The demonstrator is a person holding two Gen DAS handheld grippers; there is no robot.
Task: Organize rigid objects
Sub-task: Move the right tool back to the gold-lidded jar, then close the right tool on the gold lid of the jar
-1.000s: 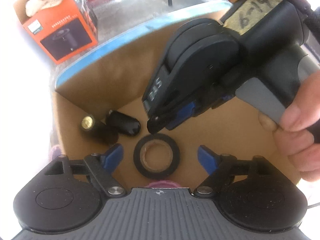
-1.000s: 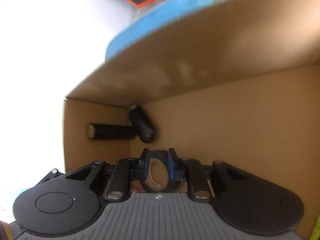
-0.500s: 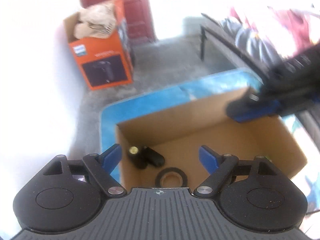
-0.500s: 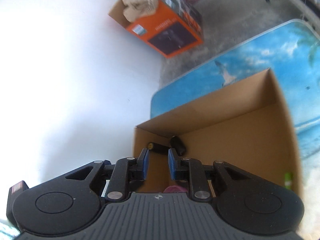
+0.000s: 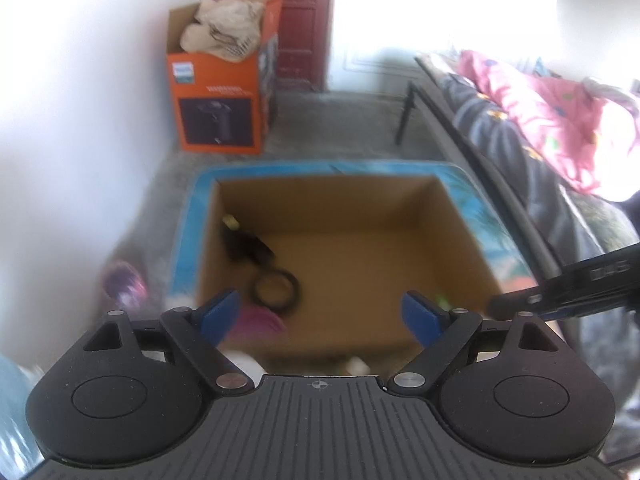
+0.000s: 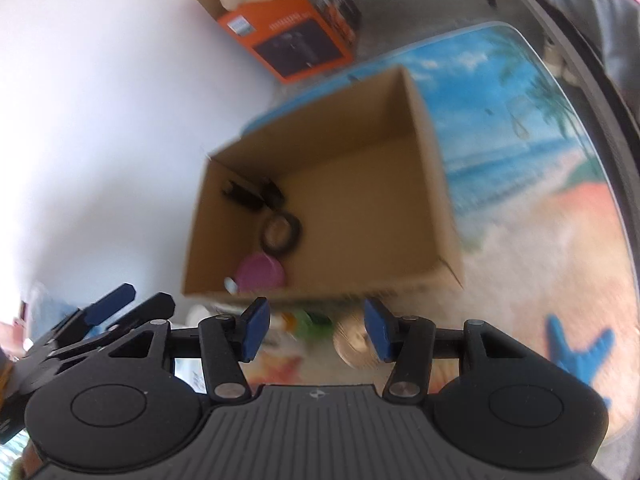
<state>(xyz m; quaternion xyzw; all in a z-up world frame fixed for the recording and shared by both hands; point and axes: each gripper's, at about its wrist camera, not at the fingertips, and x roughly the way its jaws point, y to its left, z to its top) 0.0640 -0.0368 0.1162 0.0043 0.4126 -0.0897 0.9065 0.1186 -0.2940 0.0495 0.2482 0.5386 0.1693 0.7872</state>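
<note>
Found the left tongs [image 5: 320, 312] spread wide and empty, jaws just opened further, nothing between the pads. Found the right tongs [image 6: 316, 328] released as well, jaws just opened, holding nothing, poised over the near edge of the bench [image 6: 500, 112] with its beach print. Saw the tape roll [image 6: 295, 236] lying flat on the floor of the cardboard box [image 6: 320, 136], close to the left wall and just beside two black cylinders [image 5: 244, 240] nearer the far left corner. Spotted a pink round thing [image 6: 260, 270] in the near left corner, almost touching the roll. Judged the roll light and stiff, with a cardboard core, slightly tacky rather than slippery, and unlikely to break. Best gripped across the band, one pad through the hole and one outside, or stood on edge and pinched on both flat faces. Noticed a gold disc [image 6: 352, 342] on the bench in front of the box, probably thin and hard to lift off a flat top. Could not read the white label or the lettering on the orange carton [image 5: 218, 96] on the floor: too blurred.
</note>
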